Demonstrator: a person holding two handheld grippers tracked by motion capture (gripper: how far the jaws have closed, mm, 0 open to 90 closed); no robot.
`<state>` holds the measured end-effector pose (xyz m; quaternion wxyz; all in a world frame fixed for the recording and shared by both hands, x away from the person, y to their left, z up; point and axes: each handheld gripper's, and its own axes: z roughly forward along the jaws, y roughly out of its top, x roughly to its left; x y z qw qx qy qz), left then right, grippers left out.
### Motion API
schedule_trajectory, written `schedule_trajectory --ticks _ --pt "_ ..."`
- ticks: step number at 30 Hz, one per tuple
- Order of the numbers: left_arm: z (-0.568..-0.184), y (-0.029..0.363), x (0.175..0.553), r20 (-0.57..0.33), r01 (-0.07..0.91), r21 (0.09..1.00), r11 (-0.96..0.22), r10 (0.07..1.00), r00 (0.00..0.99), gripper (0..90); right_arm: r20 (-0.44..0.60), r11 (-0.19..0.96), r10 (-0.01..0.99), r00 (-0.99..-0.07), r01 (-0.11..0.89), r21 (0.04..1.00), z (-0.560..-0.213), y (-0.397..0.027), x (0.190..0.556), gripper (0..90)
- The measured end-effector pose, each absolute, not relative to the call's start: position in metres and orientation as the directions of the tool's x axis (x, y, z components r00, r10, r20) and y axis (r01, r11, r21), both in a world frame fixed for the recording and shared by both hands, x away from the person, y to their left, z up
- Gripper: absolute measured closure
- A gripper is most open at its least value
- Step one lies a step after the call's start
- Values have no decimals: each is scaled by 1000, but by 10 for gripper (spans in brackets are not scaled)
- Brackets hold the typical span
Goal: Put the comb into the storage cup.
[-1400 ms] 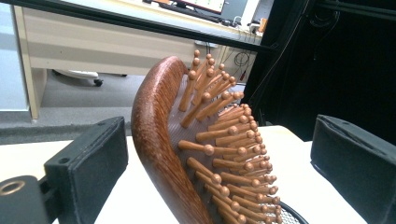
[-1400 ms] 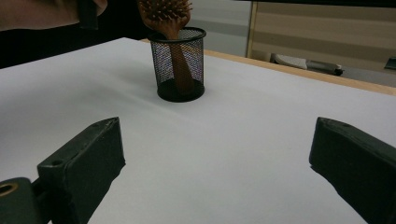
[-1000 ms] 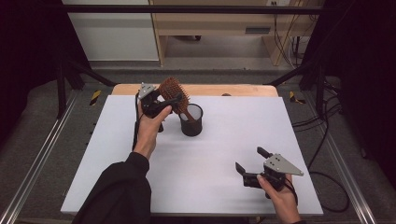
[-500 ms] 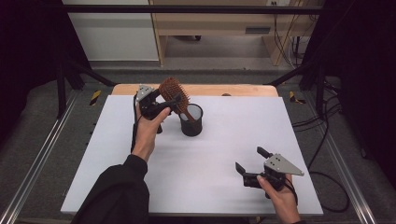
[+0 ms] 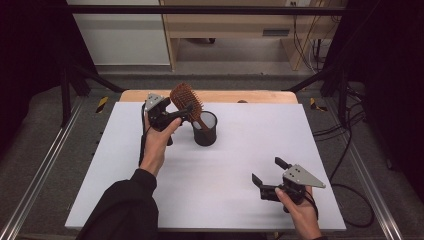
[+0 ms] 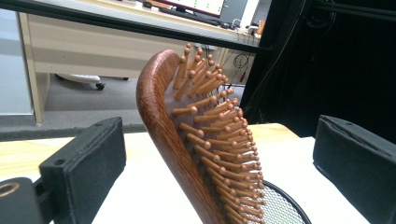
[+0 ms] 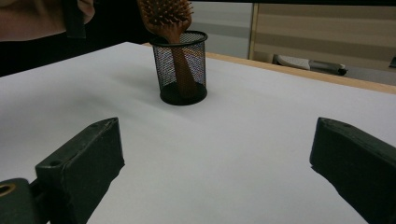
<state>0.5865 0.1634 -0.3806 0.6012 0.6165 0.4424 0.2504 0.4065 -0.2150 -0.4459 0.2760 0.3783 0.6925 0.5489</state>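
There is one brush point(image 5: 187, 101). There is one cup point(image 5: 205, 128). There are two claws: the left claw point(image 5: 176, 114) and the right claw point(image 5: 268, 171). There is one counter point(image 5: 230, 165), and two hands.

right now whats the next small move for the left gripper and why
Probably back the left gripper away from the hairbrush. Its jaws stand open on either side of the brush head, and the handle already sits inside the mesh cup, leaning on the rim, so it seems placed.
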Motion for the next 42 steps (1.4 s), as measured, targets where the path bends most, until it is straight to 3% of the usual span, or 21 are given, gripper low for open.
schedule_trajectory --ticks 42 --pt "-383 175 564 -199 251 965 80 848 492 27 50 73 833 -551 199 977 -445 -215 406 30"
